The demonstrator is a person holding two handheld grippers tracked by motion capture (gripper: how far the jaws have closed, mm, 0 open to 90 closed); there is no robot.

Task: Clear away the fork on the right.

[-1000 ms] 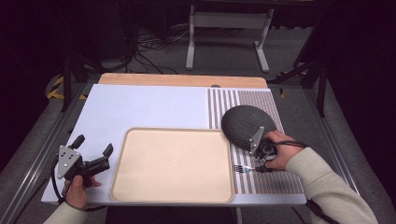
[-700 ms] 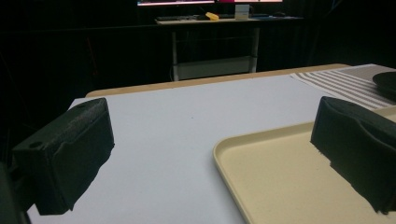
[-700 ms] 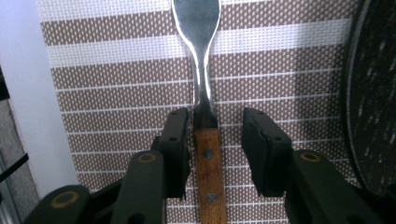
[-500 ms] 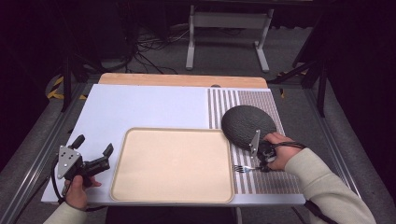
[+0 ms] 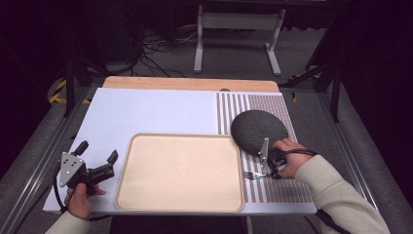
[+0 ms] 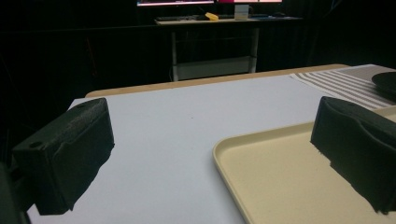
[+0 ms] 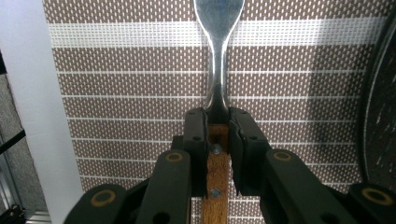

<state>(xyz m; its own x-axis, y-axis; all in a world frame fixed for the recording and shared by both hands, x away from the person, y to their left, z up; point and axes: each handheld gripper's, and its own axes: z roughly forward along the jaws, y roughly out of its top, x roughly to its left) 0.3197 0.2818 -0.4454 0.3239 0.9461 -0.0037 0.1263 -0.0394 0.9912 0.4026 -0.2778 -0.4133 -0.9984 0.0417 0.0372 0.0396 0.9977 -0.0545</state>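
The fork (image 7: pixel 218 70) is clamped by the right gripper (image 7: pixel 217 126) on the striped mat (image 5: pixel 272 187). The tray (image 5: pixel 146 195) lies bare, so placement seems pending. The left gripper (image 5: pixel 95 156) is held apart, idle.

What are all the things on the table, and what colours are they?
Tray: one, beige, empty, near middle of the table.
Placemat: one, brown and white stripes, right side of the table.
Plate: one, dark grey, on the placemat's far part.
Fork: one, silver with a wooden handle, on the placemat just right of the tray.
Table top: one, white, with a wooden strip along its far edge.
Left gripper: one, black, jaws wide apart, holding nothing, left of the tray.
Right gripper: one, black, jaws closed on the fork's handle.
Hands: two, one on each gripper, light sleeves.
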